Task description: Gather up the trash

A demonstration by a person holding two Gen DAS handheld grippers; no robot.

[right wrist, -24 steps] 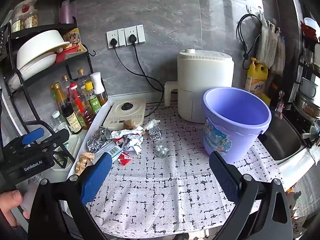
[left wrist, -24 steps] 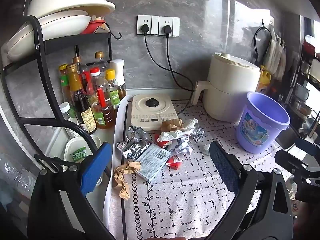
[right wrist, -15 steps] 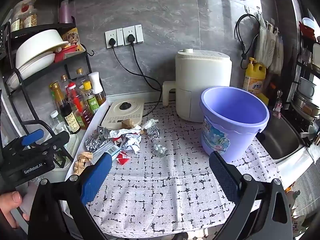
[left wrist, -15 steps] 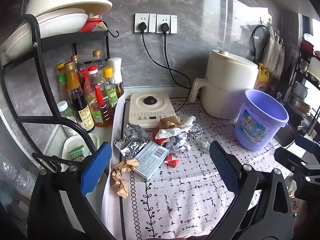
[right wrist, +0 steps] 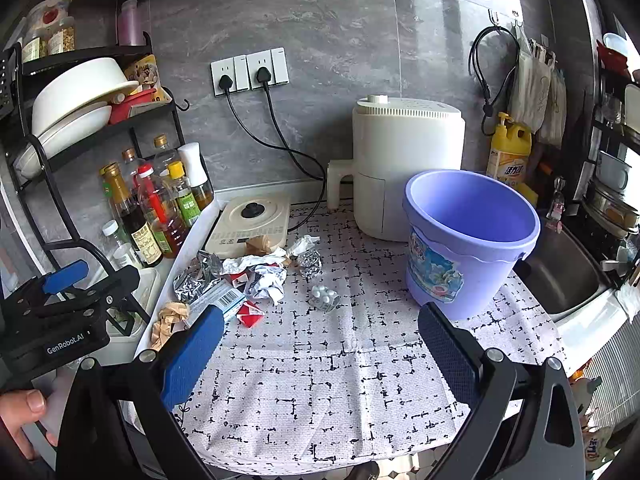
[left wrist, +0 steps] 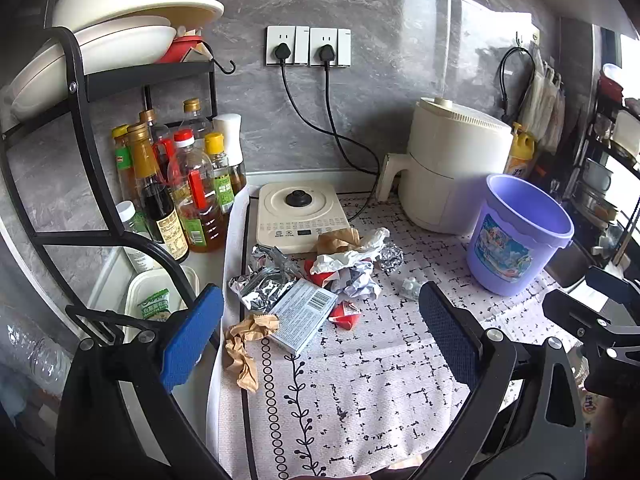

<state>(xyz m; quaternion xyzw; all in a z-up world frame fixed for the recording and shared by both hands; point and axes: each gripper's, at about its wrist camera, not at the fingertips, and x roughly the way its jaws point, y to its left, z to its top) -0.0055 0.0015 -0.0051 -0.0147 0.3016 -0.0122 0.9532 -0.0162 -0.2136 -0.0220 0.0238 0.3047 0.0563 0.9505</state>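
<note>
A heap of crumpled trash is seen on the white counter mat with black dashes [left wrist: 360, 380], just in front of the flat cream induction cooker [left wrist: 298, 216]. In the heap, a crushed silver foil wrapper [left wrist: 264, 284] is lying at the left, with a flat grey carton bearing a barcode [left wrist: 304, 312] touching it on the near side. A crumpled wad of white paper [left wrist: 352, 268] is piled in the middle, a small ball of silver foil [left wrist: 391, 257] is set at its right, and a folded red packet [left wrist: 345, 314] is seen just beside the carton. A twisted scrap of brown paper [left wrist: 244, 344] is lying at the mat's left edge, nearest the left gripper. A small clear blister pack [right wrist: 325, 298] is lying apart from the heap, between it and the bucket.

The lilac plastic bucket with a picture label [right wrist: 468, 236] is standing upright on the mat at the right, in front of the white air fryer [right wrist: 404, 168]; nothing is seen inside it.

The left gripper [left wrist: 320, 344] is held above the mat near the brown scrap, its blue-padded fingers spread wide with nothing between them. The right gripper [right wrist: 320, 352] is held over bare mat, near the bucket, with its fingers likewise spread wide and nothing held.

A black wire rack of sauce bottles [left wrist: 176, 192] is standing at the left.
</note>
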